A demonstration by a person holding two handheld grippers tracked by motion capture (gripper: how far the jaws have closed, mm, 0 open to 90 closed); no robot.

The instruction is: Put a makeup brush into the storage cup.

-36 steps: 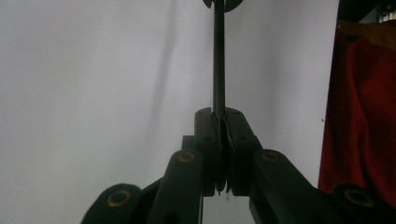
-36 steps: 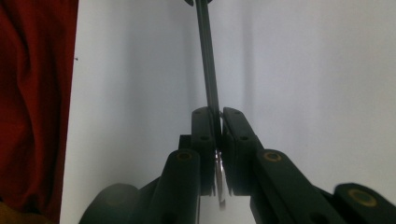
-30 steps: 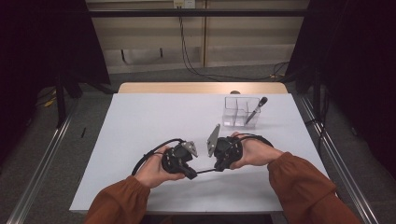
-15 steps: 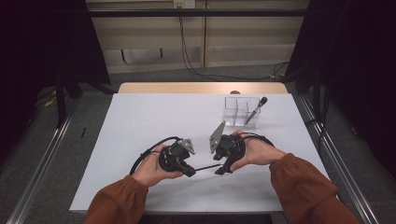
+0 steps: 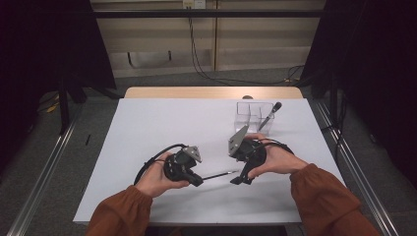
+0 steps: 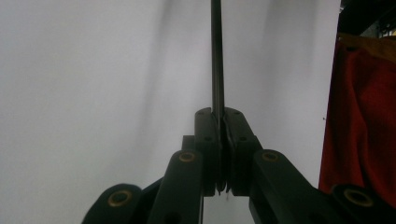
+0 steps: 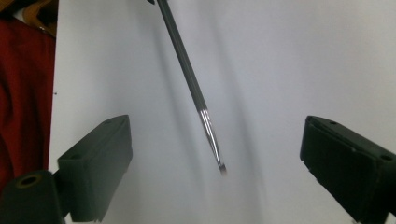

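Observation:
A thin dark metal rod [image 5: 220, 174] lies level just above the white table [image 5: 162, 123], between the two hands. My left gripper [image 5: 199, 181] is shut on one end of it. In the left gripper view the rod [image 6: 217, 56] runs straight up from the closed jaws of the left gripper [image 6: 220, 116]. My right gripper [image 5: 241, 177] faces it, open. In the right gripper view the rod's shiny tip [image 7: 212, 140] hangs free between the wide-apart jaws of the right gripper [image 7: 219, 128], touching neither.
A clear plastic box [image 5: 248, 118] with compartments stands at the back right of the table, with a black-handled tool [image 5: 270, 114] leaning in it. An orange sleeve [image 6: 364, 116] edges the left gripper view. Cables trail from both grippers.
The two hands have drawn a little apart. The right gripper has shifted right and slightly away from the left one, so more of the rod shows between them.

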